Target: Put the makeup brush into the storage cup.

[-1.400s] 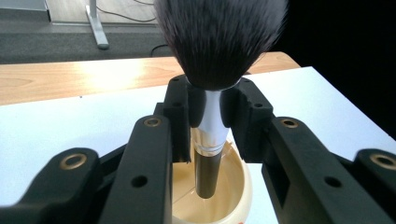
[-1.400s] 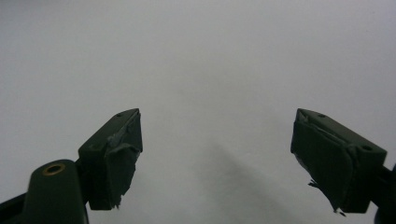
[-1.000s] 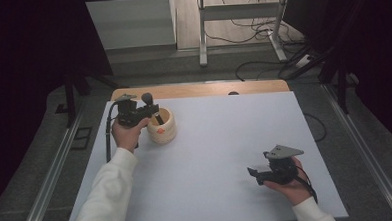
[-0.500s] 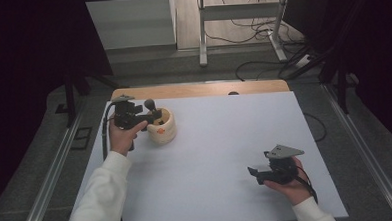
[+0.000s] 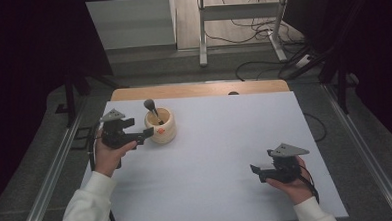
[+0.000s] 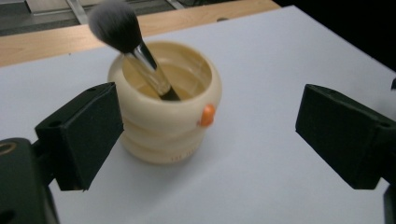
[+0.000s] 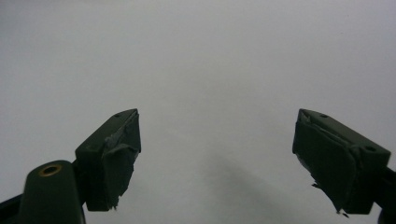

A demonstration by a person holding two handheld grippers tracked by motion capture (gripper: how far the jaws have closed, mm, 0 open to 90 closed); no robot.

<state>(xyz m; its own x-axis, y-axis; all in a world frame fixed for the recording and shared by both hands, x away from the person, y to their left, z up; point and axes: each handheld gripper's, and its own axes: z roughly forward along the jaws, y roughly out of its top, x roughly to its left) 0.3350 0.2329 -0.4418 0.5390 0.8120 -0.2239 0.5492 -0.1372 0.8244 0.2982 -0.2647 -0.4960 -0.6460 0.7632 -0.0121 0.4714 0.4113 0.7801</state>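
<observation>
Your left gripper [image 5: 141, 138] has just opened its fingers and backed away from the makeup brush [image 6: 128, 44], which now leans in the cream cup [image 5: 160, 126] on the counter [image 5: 226, 154], placement apparently done, while your right gripper [image 5: 256, 172] rests open.

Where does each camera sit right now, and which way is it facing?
High view: above the near side, looking forward and down on the table; both forearms, left gripper, right gripper.
Left gripper view: on that gripper, facing the cup and brush; open jaws.
Right gripper view: faces bare tabletop; open jaws.
Shared: cup and brush, in the high and left gripper views.
</observation>
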